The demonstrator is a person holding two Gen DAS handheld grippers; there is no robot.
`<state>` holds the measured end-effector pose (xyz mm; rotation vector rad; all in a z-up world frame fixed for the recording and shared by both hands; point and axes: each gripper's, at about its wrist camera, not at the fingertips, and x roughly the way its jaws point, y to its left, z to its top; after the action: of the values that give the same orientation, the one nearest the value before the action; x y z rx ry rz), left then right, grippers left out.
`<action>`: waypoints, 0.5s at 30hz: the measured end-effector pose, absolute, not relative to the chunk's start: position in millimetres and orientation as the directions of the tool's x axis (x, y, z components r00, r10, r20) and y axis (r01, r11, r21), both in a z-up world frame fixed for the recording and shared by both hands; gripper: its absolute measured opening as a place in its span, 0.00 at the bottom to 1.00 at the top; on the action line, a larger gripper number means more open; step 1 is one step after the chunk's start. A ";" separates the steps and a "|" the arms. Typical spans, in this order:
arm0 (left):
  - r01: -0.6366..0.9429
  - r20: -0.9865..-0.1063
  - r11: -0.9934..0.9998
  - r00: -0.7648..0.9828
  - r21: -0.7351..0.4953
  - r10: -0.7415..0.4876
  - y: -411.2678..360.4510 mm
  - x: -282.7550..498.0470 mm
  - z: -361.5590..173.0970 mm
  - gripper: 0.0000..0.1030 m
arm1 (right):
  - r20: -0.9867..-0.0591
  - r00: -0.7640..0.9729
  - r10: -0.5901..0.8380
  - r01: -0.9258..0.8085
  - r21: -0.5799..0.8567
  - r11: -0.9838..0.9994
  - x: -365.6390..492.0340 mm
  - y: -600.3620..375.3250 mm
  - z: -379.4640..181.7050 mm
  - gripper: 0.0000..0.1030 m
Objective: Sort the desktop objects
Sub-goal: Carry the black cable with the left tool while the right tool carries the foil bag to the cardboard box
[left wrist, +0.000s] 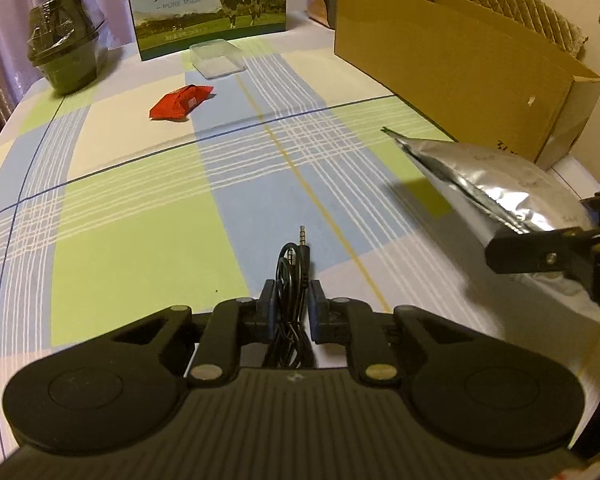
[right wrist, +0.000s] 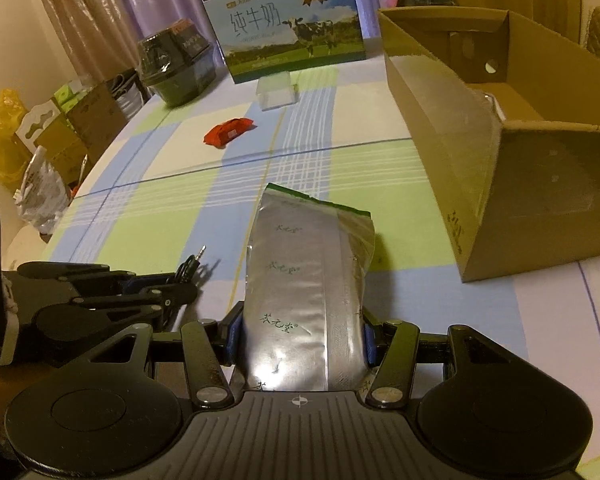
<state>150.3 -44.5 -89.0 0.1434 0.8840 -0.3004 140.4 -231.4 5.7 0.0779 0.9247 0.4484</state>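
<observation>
I have my left gripper [left wrist: 291,312] clenched on the coiled black audio cable [left wrist: 293,276] and my right gripper [right wrist: 300,336] grasping the silver foil pouch [right wrist: 306,280], both lifted over the checked tablecloth [left wrist: 140,208], presumably bound for the open brown cardboard box [right wrist: 480,128].

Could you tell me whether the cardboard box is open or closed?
Open: the cardboard box has no lid over it, and the right wrist view looks straight into its interior.

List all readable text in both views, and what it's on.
"纯牛奶" and "PURE MILK": milk box.
"芥元堂", repeated: foil pouch, held in the right gripper.
Handwriting on the cardboard box: unreadable.
Medal on the milk box, red packet label: too small.
</observation>
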 end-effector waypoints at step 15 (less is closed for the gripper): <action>0.203 -0.706 0.971 0.670 -0.122 -0.229 -42.1 105.5 -19.4 0.11 | -0.689 0.570 0.447 -0.371 0.270 0.889 118.9 -234.2 43.4 0.49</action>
<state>105.5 -42.1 -19.4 -0.0337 0.8005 -0.2437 118.9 -234.2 43.4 0.0986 0.8356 0.4812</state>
